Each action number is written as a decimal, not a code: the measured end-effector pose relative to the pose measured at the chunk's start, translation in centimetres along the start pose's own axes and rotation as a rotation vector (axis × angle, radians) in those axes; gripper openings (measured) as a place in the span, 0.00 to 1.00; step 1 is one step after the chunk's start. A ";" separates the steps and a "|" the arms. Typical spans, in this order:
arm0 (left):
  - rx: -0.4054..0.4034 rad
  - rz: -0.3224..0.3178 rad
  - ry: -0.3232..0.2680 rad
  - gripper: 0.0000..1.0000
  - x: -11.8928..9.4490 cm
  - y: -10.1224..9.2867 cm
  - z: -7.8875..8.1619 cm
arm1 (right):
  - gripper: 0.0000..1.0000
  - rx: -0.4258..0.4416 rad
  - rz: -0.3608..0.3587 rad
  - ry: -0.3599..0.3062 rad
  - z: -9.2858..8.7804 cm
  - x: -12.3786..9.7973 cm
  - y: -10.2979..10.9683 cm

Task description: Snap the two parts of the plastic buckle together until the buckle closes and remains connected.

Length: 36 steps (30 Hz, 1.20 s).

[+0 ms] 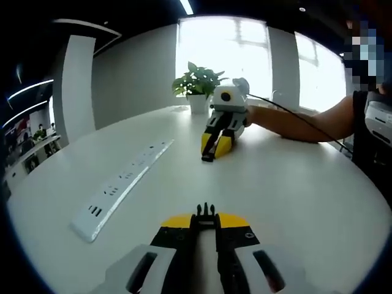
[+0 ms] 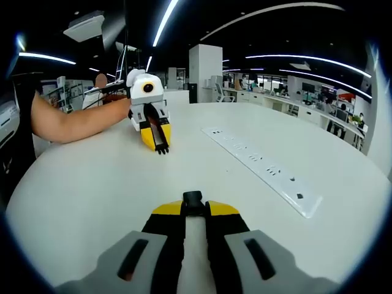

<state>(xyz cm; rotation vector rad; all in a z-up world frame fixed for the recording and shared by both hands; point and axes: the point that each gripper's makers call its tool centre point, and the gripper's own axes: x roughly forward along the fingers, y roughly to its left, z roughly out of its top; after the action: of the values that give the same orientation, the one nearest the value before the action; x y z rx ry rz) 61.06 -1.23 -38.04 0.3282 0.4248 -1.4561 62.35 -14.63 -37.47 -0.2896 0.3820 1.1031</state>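
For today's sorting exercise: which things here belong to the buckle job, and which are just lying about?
Job: pronged half, second half, left tongs, right tongs.
Lying about: power strip, plant.

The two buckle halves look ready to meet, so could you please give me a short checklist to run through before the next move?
1. Left gripper shut on pronged buckle half: ok.
2. Right gripper shut on socket buckle half: ok.
3. Halves facing each other across the table: ok.
4. Halves snapped together: not ok, still apart.
5. Power strip off the joining line: ok.
6. Prongs level with the socket: cannot tell.
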 end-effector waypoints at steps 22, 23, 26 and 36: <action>-0.011 -0.001 -0.032 0.09 -0.8 -0.1 2.2 | 0.10 0.024 -0.035 -0.026 2.5 -0.9 -0.2; -0.011 0.000 -0.033 0.09 -0.9 0.0 2.3 | 0.10 0.024 -0.034 -0.027 2.5 -0.9 -0.1; -0.003 0.002 -0.043 0.09 -1.1 0.0 2.8 | 0.10 0.038 -0.035 -0.010 2.7 -0.9 0.0; -0.017 -0.016 -0.020 0.09 -2.2 -0.8 4.5 | 0.10 0.036 -0.042 -0.009 4.4 -1.9 0.3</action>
<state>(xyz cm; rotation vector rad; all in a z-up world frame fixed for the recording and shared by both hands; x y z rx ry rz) 60.51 -1.45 -33.03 0.2970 0.4239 -1.4697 62.04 -14.25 -32.68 -0.2596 0.3859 1.0554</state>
